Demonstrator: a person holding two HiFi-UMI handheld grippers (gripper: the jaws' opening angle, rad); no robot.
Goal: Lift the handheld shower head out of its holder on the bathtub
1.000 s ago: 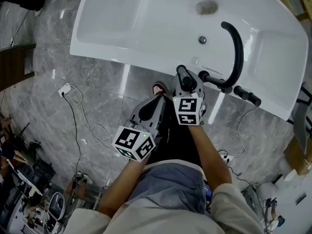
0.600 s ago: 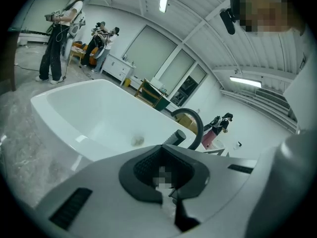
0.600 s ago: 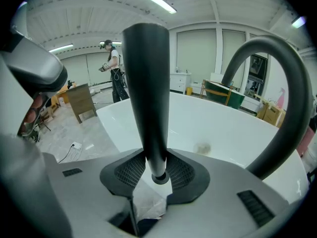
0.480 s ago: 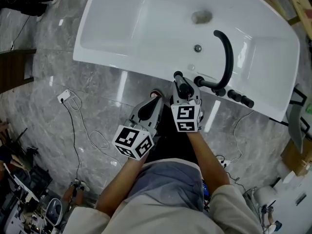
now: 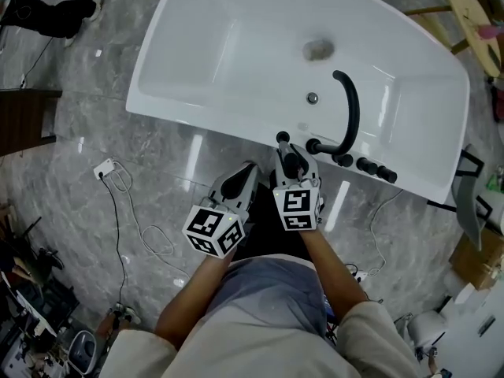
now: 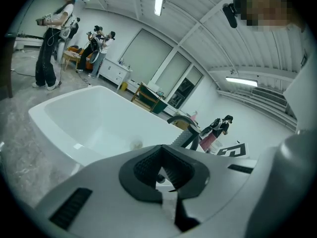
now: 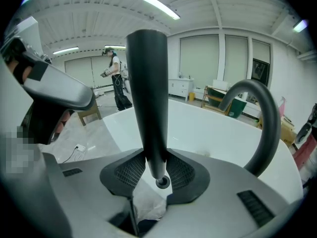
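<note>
The black stick-shaped handheld shower head (image 7: 148,93) stands upright between the jaws of my right gripper (image 7: 157,175), which is shut on its lower end. From above, the shower head (image 5: 283,142) and right gripper (image 5: 290,164) are at the near rim of the white bathtub (image 5: 205,113), just left of the base of the black arched faucet (image 5: 350,109). My left gripper (image 5: 247,170) hangs beside it over the floor, short of the tub. Its jaws (image 6: 161,170) are closed with nothing between them.
Black knobs (image 5: 366,166) sit in a row on the tub rim right of the faucet. A drain (image 5: 318,50) lies in the tub bottom. A power strip with cable (image 5: 105,168) lies on the marble floor at left. People stand far behind the tub (image 6: 52,43).
The head view has shifted, so the tub looks smaller and further up. My right gripper stays shut on the shower head beside the faucet base. The left gripper has barely moved.
</note>
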